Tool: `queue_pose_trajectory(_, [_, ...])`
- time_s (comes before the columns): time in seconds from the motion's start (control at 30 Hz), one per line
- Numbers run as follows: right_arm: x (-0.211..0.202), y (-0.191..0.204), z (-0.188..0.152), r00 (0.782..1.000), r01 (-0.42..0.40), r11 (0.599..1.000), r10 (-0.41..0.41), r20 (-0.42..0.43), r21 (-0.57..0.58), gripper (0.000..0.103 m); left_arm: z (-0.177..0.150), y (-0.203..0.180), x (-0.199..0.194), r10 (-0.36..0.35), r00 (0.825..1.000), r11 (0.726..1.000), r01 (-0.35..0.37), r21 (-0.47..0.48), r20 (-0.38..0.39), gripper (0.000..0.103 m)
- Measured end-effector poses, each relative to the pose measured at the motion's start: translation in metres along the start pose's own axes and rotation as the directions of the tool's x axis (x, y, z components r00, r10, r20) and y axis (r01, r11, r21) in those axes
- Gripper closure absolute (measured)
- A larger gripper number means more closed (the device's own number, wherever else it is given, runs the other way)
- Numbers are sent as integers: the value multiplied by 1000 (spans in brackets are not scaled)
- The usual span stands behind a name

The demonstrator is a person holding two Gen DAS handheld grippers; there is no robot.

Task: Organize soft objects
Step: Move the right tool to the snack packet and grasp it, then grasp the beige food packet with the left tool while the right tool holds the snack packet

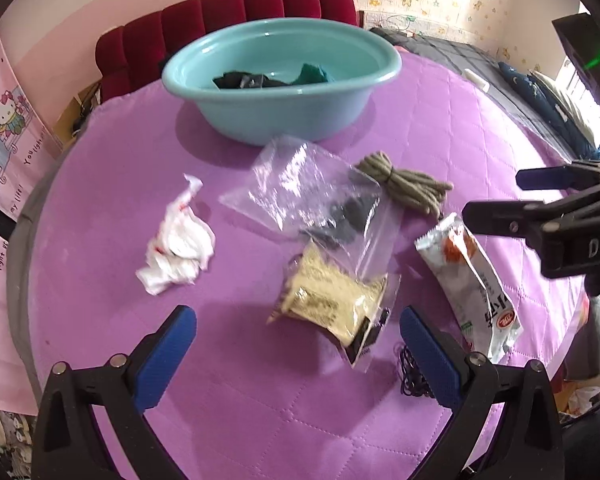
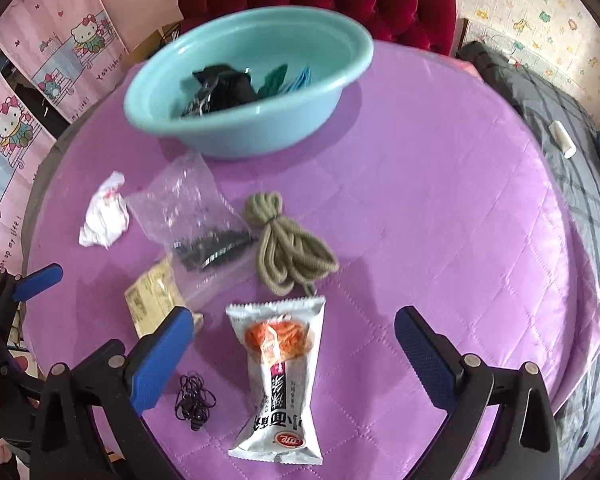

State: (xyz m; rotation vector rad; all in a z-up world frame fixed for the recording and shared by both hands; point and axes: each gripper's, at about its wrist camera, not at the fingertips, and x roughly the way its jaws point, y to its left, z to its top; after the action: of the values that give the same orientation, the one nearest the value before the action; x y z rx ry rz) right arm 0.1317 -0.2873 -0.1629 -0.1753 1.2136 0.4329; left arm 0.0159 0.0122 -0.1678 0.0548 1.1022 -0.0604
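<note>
Purple quilted fabric covers the round table, its stitched diamonds smooth and bare across the whole right half out to the curved edge, while the soft things crowd the left and middle. At the far side a glossy teal plastic basin holds dark cloth and a green piece. Just in front of it lies a crinkled clear zip bag with something dark in its lower end, overlapping a beige packet; a crumpled white wrapper sits apart to the left, and a bundle of thick olive cord lies just right of the clear bag. A glossy white snack packet with an orange picture, dark Chinese lettering and a red oval logo lies lengthwise between the open fingers of the right gripper, neither pad touching it. A loose tangle of thin black elastic rests beside its left pad. The left gripper hangs spread wide above the beige packet, holding nothing. Pink wall hangings read "You light up my life!".
</note>
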Motion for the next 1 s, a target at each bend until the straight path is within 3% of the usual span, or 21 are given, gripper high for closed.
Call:
queue_pose_trajectory(0.67, [58, 0, -13, 990, -6, 1000, 4, -139, -13, 2, -17, -6, 26, -32, 997, 999, 31, -16, -67, 0])
queue_pose_trajectory(0.73, [62, 1, -12, 989, -11, 1000, 8, -145, -20, 13, -17, -7, 29, -33, 997, 999, 32, -11, -74, 0])
queue_pose_trajectory(0.8, [67, 5, -12, 987, -25, 999, 20, -158, -29, 38, -17, -8, 32, -35, 996, 999, 35, -8, -82, 0])
queue_pose_trajectory(1.0, [61, 9, -14, 990, -37, 998, 30, -134, -48, 58, -15, -13, 40, -41, 994, 999, 43, 19, -101, 0])
